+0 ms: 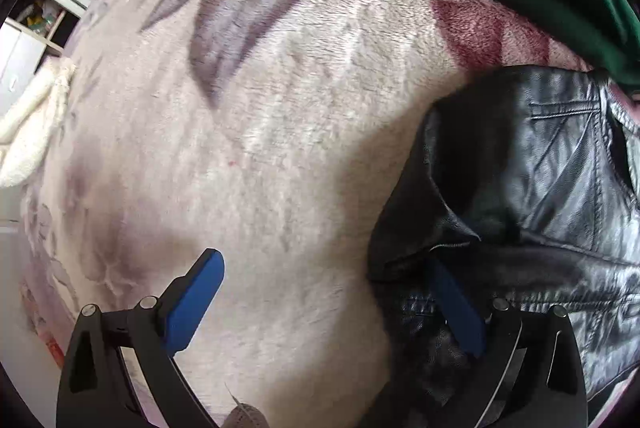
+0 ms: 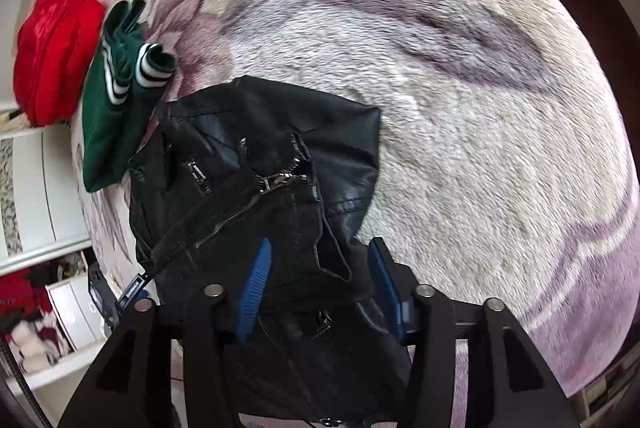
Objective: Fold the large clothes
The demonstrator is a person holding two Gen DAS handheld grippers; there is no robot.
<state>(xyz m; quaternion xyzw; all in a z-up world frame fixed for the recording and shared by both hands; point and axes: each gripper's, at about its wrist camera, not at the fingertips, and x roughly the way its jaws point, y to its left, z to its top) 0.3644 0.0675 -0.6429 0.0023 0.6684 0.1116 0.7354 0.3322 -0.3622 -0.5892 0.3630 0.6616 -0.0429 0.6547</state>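
Left tongs (image 1: 322, 270) pointing steeply down, jaws spread wide. Right tongs (image 2: 318, 256) angled down, jaws parted.

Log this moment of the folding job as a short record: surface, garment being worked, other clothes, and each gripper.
surface: plush flowered blanket
garment in work: black leather jacket, bunched, zippers showing
other clothes: green garment with striped cuffs beside the jacket, touching it; red garment beyond the green one
left gripper: open wide, one finger over the blanket, the other at the jacket's edge
right gripper: jaws part open, jacket fabric between the fingers; grip not clear
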